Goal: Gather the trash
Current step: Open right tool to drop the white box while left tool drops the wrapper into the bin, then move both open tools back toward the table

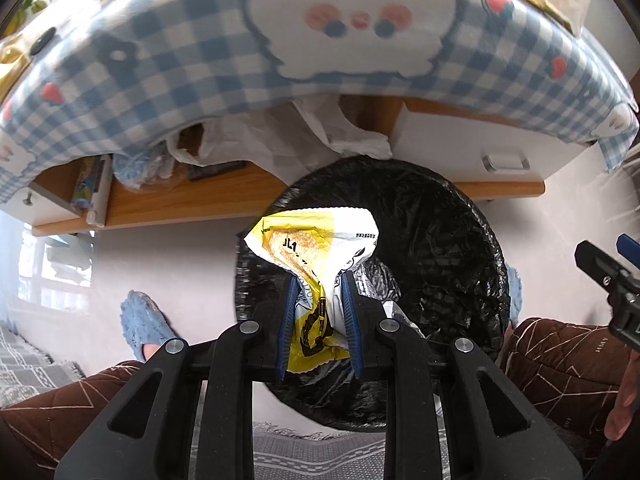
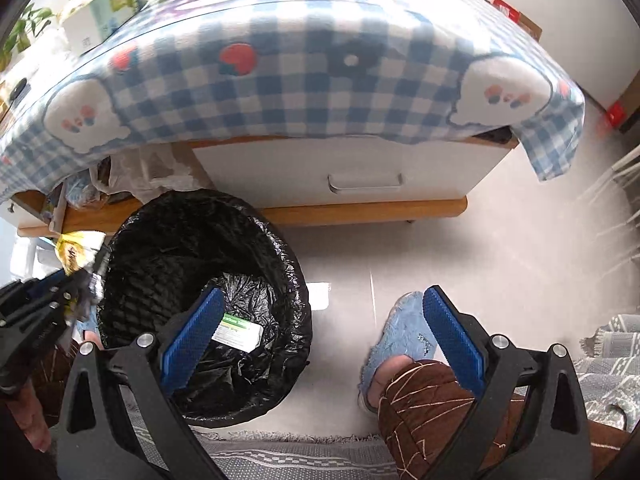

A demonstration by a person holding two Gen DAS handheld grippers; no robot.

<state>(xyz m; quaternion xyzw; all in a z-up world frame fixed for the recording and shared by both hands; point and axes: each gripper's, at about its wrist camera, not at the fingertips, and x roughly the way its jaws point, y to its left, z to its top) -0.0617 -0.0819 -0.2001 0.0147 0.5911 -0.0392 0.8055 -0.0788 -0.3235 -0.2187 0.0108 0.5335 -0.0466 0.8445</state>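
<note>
A lived-in home room is showing here: a low wooden table (image 2: 360, 210) with a white drawer (image 2: 360, 172) is wearing a blue-and-white checked cloth (image 2: 304, 92) printed with cartoon faces and hearts. Fluffy blue slippers (image 2: 396, 328) and brown quilted house trousers (image 2: 424, 400) are resting on a pale floor beside a grey woven rug (image 2: 616, 364). A bin lined with a black bag (image 2: 160, 232) is standing by the table, with a potted plant (image 2: 24, 28) sitting at the far corner.

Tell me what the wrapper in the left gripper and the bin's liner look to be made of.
Snack wrapper: thin printed plastic film, probably; yellow and white, glossy, crumpled between the left gripper fingers, silvery inside by the look of it.
Bin liner: thin black plastic film; shiny, finely wrinkled, folded over the rim.
</note>
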